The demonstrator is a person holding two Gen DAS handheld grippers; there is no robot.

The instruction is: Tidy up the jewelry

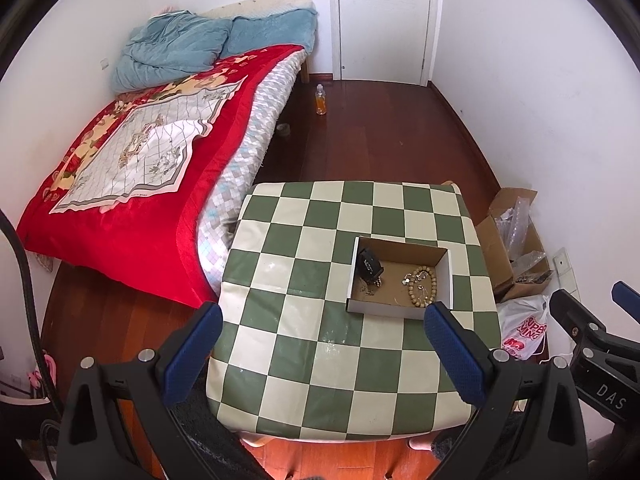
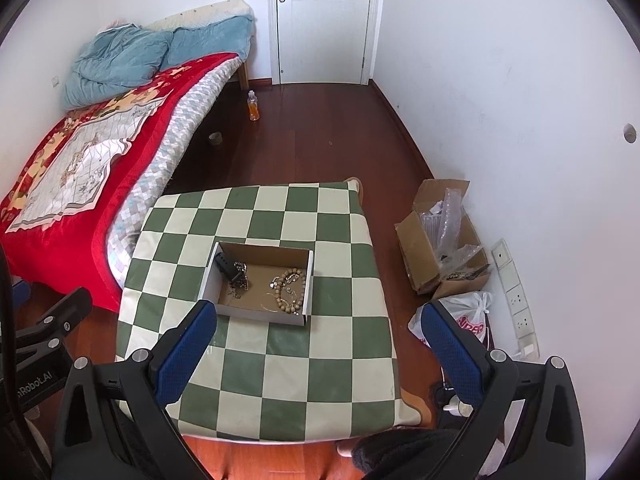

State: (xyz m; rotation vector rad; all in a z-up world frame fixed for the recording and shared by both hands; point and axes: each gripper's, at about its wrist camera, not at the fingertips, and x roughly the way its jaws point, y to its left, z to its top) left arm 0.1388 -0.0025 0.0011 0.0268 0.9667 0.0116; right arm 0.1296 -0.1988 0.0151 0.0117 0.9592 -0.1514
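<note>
A shallow cardboard box [image 1: 449,276] [image 2: 308,280] sits on a table with a green-and-cream checked cloth [image 1: 304,320] [image 2: 280,360]. In it lie a wooden bead bracelet [image 1: 422,286] [image 2: 290,288], a black watch-like item [image 1: 370,266] [image 2: 226,266] and thin chains [image 1: 366,290] [image 2: 240,280]. My left gripper [image 1: 324,344] is open and empty, above the table's near part, short of the box. My right gripper [image 2: 320,344] is open and empty, also short of the box. The right gripper also shows at the right edge of the left wrist view [image 1: 592,320].
A bed with a red blanket [image 1: 132,184] [image 2: 72,184] stands left of the table. An open carton with plastic wrap [image 1: 516,240] [image 2: 444,236] and a plastic bag [image 1: 524,328] [image 2: 472,316] lie on the floor at the right. A bottle [image 1: 321,100] [image 2: 253,106] stands near the door.
</note>
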